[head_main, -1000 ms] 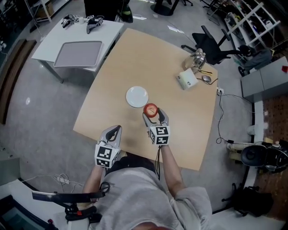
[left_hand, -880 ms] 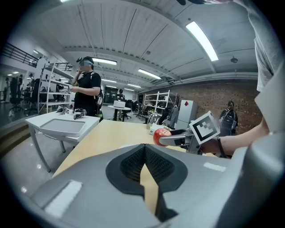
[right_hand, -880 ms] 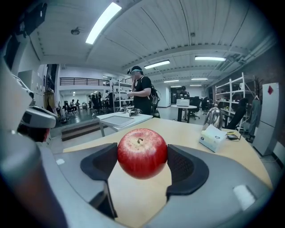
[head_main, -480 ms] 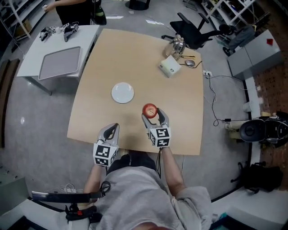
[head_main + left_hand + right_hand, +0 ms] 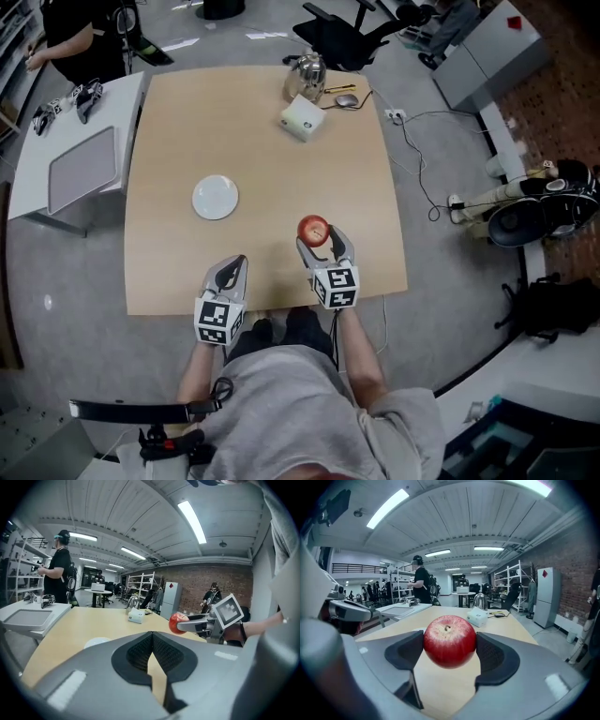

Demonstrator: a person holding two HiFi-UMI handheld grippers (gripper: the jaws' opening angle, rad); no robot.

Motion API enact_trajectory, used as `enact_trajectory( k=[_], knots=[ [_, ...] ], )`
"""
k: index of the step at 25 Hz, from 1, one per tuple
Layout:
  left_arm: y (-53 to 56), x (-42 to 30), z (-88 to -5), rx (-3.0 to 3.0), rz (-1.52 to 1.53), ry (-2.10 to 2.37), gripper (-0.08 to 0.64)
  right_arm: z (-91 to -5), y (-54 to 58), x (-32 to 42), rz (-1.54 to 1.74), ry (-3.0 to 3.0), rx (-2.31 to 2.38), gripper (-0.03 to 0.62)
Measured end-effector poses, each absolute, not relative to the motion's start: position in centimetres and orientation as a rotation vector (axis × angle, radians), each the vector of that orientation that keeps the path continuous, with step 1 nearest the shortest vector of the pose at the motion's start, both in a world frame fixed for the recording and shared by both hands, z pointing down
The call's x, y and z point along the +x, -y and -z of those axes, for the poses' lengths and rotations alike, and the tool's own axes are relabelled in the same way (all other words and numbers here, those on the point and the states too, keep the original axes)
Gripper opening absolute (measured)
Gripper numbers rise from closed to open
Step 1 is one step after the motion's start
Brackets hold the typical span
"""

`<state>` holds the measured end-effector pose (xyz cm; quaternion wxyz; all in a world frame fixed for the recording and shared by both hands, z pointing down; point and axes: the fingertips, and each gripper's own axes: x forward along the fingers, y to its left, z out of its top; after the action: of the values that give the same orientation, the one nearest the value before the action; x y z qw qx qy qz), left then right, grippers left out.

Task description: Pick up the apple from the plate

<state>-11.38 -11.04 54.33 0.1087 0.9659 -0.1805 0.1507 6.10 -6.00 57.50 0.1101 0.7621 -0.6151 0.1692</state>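
Right gripper clamps the red apple between both jaws, held off the counter at lower centre of the head view. The white plate lies up and to the left, well apart. Left gripper, jaws pressed together on nothing, sits at lower left.
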Motion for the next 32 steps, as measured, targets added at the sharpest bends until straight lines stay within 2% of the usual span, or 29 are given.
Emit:
enact_trajectory(
  k=[15,32],
  knots=[
    [4.8,-1.4,-54.1,2.895,-0.494,0.311,0.02,-58.1,-3.6,16.0,-0.538,1.595,2.41,0.357],
    [1.0,6.0,-56.5,2.86,-0.588,0.282,0.019,-63.1,-7.9,24.3,-0.646,1.528,2.395,0.357]
  ],
)
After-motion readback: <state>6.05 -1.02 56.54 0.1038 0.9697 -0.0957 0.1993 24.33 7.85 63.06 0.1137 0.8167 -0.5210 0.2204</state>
